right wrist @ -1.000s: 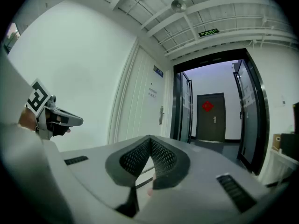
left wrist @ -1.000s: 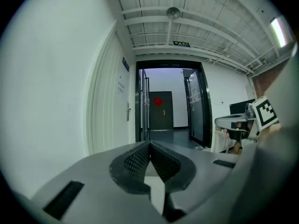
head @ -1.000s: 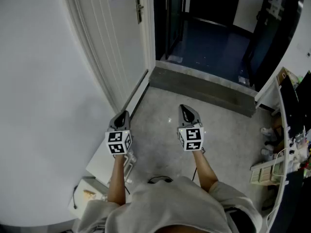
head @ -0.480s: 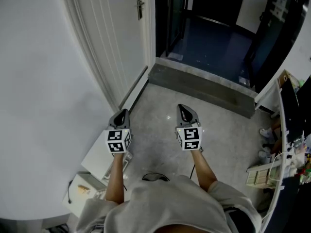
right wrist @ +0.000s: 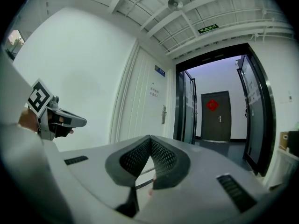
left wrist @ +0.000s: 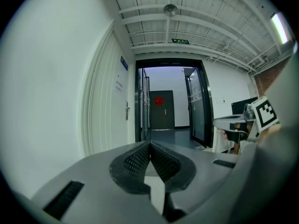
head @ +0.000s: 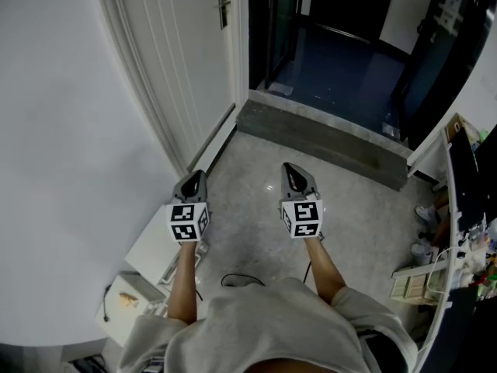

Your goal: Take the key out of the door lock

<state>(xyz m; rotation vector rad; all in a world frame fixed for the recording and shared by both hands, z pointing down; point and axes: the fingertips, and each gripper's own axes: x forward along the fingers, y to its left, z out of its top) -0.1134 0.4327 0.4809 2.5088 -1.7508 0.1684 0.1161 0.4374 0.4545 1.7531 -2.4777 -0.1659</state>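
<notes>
I am at the very start of this job; nothing of the task itself is done. The door [head: 182,45] stands up ahead on my left, white and panelled, and its lock [head: 223,6] sits on the edge nearest the open doorway [head: 334,45]. The key should be in that lock, but from here the plate is too small for me to make the key out in any view. In both gripper views the lock shows only as a small dark strip on the door, well apart from the jaw tips.

The left gripper [head: 194,177] hangs over the floor [head: 248,208], near the foot of the wall, pointing roughly level toward the door. Its jaws are pressed together at the tips with nothing between them. The right gripper [head: 290,169] is beside it, further toward the middle of the floor, aimed more at the doorway. Its jaws are likewise closed tip to tip and empty.

What is left, as I judge it, is everything:
- walk closer until the lock is within reach,
- raise one gripper to lock height,
- spread its jaws,
- close them on the key's head,
- draw the key straight out.

The right gripper looks the likelier one, since the lock lies on the door's right edge.
</notes>
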